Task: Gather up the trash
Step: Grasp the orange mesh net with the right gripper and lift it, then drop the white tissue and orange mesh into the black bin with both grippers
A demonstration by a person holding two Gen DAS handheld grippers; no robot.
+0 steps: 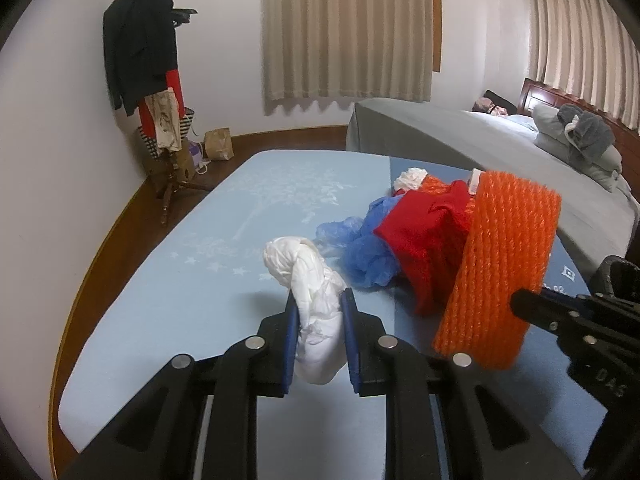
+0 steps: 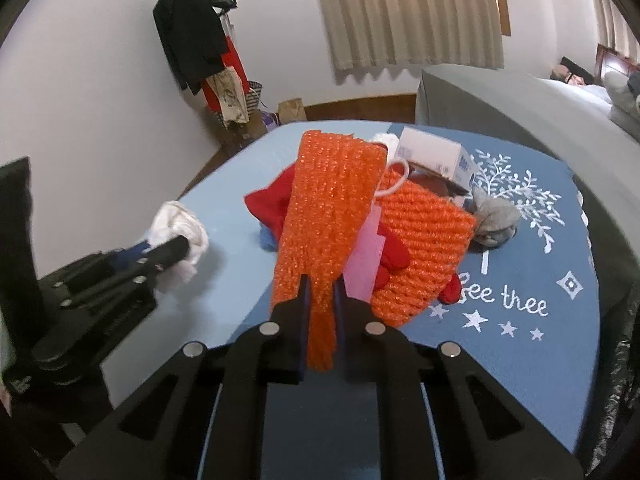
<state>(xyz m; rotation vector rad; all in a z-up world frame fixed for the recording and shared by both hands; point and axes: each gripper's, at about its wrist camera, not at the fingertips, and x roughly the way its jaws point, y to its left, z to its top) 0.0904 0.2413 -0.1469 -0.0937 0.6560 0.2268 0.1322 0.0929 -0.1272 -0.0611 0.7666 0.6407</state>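
Two hand-held grippers are engaged over the blue cloth-covered counter (image 1: 168, 280). The left hand-held gripper (image 1: 320, 312) has its blue-padded fingers closed onto a crumpled white plastic bag (image 1: 310, 280), which bulges above and below the pads and is raised off the counter surface. The right hand-held gripper (image 2: 323, 296) has its fingers closed narrowly onto the lower end of a flat orange mesh net piece (image 2: 328, 216), holding it upright above the counter.

Remaining items lie in a pile near the counter middle:
- a second orange mesh net piece (image 2: 424, 240), lying flat beside the held one;
- a red fabric piece (image 1: 424, 236), partly under the orange mesh;
- a crumpled blue plastic bag (image 1: 360, 248), touching the red fabric;
- a small white cardboard box (image 2: 436, 156), tilted on top of the pile at its far side;
- a grey crumpled wad (image 2: 494, 216), just beside the flat orange mesh;
- a pink flat sheet (image 2: 366, 264), between the two orange pieces.

A grey-covered bed (image 1: 480, 140) stands beyond the counter.
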